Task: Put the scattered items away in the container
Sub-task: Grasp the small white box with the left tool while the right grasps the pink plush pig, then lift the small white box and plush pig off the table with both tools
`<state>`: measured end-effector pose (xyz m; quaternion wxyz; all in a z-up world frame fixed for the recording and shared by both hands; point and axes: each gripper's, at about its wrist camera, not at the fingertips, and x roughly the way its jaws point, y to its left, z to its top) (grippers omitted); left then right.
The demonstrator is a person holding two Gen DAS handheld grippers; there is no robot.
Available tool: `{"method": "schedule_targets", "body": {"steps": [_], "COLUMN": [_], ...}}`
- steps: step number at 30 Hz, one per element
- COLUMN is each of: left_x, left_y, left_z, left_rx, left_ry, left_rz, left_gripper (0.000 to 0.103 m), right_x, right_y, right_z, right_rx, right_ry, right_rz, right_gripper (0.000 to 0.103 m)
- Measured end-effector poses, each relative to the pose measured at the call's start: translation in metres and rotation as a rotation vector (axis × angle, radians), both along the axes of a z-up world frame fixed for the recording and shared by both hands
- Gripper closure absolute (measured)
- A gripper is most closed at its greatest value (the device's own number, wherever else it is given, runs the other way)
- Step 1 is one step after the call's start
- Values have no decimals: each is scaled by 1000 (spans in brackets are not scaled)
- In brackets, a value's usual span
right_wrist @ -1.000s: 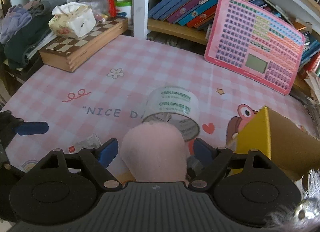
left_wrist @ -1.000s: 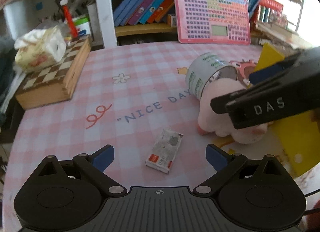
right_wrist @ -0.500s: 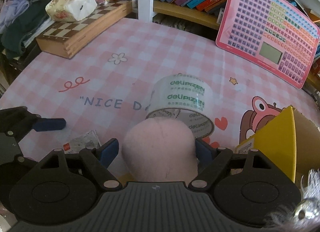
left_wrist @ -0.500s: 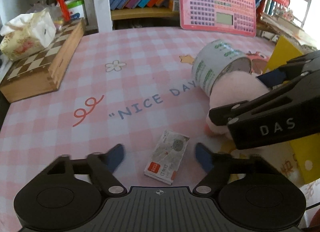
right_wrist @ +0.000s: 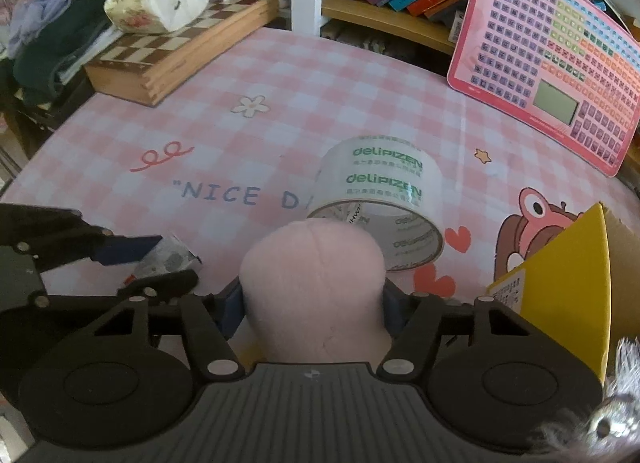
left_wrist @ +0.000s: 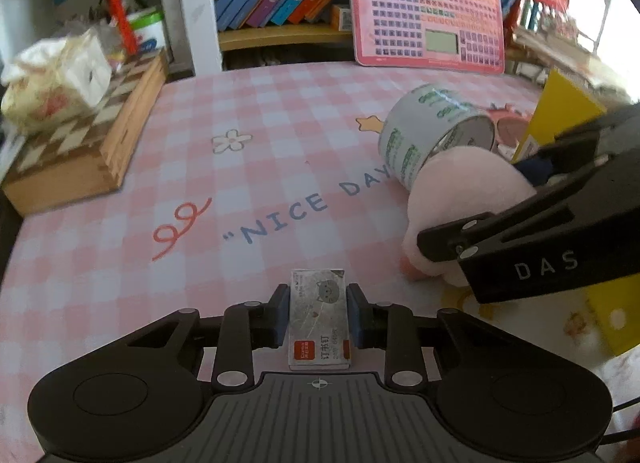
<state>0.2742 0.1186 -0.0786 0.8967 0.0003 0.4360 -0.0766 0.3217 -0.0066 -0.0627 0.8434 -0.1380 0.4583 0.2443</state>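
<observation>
Your left gripper (left_wrist: 319, 317) pinching the staple box (left_wrist: 319, 319), your right gripper (right_wrist: 314, 303) clamping the pink plush (right_wrist: 314, 291), tape roll (right_wrist: 380, 207) at twelve o'clock.

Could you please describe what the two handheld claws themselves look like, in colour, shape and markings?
Both are matte black plastic. The left claw has a ribbed grey-black deck with a small crosshair mark, two round housings, silver pivot screws on angular linkage arms, and dark blue finger pads. The right claw matches it; seen from the left wrist view, its side bears white "DAS" lettering.
</observation>
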Motion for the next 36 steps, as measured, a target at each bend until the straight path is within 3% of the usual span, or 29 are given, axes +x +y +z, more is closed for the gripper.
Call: {"method": "schedule_targets", "body": {"steps": [18, 36], "left_x": [-61, -127], "left_y": [27, 23], "left_z": [45, 79], "left_rx": [-130, -182], "left_ry": [-79, -146], "left_rz": [98, 83], "left_gripper": [75, 75], "right_x": [-46, -122], "right_y": [-14, -31], "right_z": [38, 61], "right_rx": [115, 154], "right_ry": [-32, -79], "right_rz": [-12, -1], "right_gripper": [41, 41]}}
